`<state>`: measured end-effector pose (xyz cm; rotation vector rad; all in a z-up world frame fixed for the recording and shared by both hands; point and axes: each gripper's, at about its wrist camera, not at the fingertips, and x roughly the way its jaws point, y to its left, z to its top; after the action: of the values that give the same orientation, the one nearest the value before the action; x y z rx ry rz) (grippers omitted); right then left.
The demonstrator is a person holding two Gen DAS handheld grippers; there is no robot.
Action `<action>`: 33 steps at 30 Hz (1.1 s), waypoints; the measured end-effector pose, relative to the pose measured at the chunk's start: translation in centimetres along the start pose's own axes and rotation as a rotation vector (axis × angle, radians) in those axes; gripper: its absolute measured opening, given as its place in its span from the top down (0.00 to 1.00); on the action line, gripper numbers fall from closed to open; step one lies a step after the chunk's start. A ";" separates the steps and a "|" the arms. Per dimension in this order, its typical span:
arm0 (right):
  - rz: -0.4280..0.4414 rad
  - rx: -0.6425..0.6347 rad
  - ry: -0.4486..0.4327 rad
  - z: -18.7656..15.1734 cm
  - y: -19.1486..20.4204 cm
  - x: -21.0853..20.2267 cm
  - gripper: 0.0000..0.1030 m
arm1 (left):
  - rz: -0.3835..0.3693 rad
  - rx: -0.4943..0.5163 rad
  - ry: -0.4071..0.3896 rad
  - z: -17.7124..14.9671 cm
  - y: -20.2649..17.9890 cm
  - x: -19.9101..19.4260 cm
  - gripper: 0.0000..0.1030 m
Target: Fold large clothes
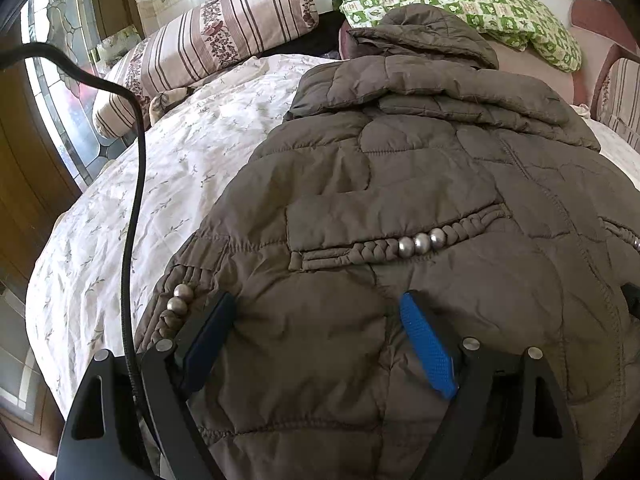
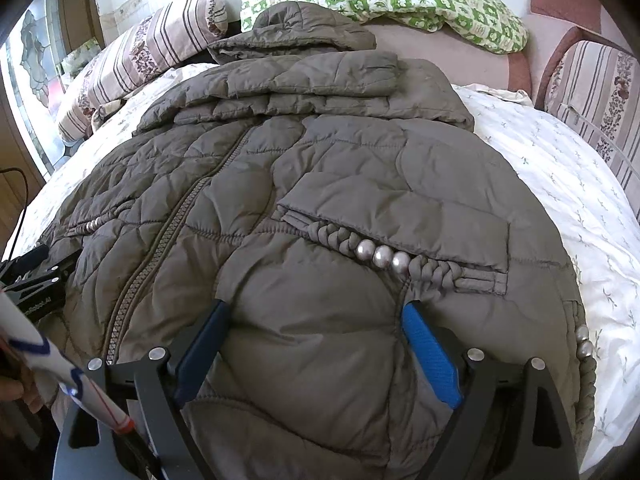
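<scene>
A large brown quilted hooded jacket (image 1: 420,184) lies front up on the bed, sleeves folded across its chest below the hood; it also shows in the right wrist view (image 2: 320,168). Braided pocket trims carry silver beads (image 1: 422,243) (image 2: 382,256). My left gripper (image 1: 320,304) is open, its blue fingers spread and pressing on the jacket's lower left hem area. My right gripper (image 2: 316,312) is open, its fingers spread on the lower right hem area, right of the zipper (image 2: 160,248). The left gripper's tip (image 2: 36,268) shows at the left edge of the right wrist view.
The jacket rests on a white floral bedsheet (image 1: 120,208). A striped bolster pillow (image 1: 208,40) and a green checked pillow (image 1: 460,4) lie at the head. A black cable (image 1: 136,184) hangs on the left. A striped cushion (image 2: 600,92) is at the right.
</scene>
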<state>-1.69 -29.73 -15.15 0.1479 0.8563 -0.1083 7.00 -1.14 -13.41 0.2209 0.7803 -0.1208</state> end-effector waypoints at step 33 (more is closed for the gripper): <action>0.043 0.238 -0.067 -0.7 -5.7 -6.8 0.08 | 0.005 -0.002 -0.002 -0.3 -0.1 -0.5 0.18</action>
<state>-7.54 -34.97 -10.94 0.3838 0.7709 -0.1743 6.46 -1.15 -13.31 0.2206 0.7773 -0.1153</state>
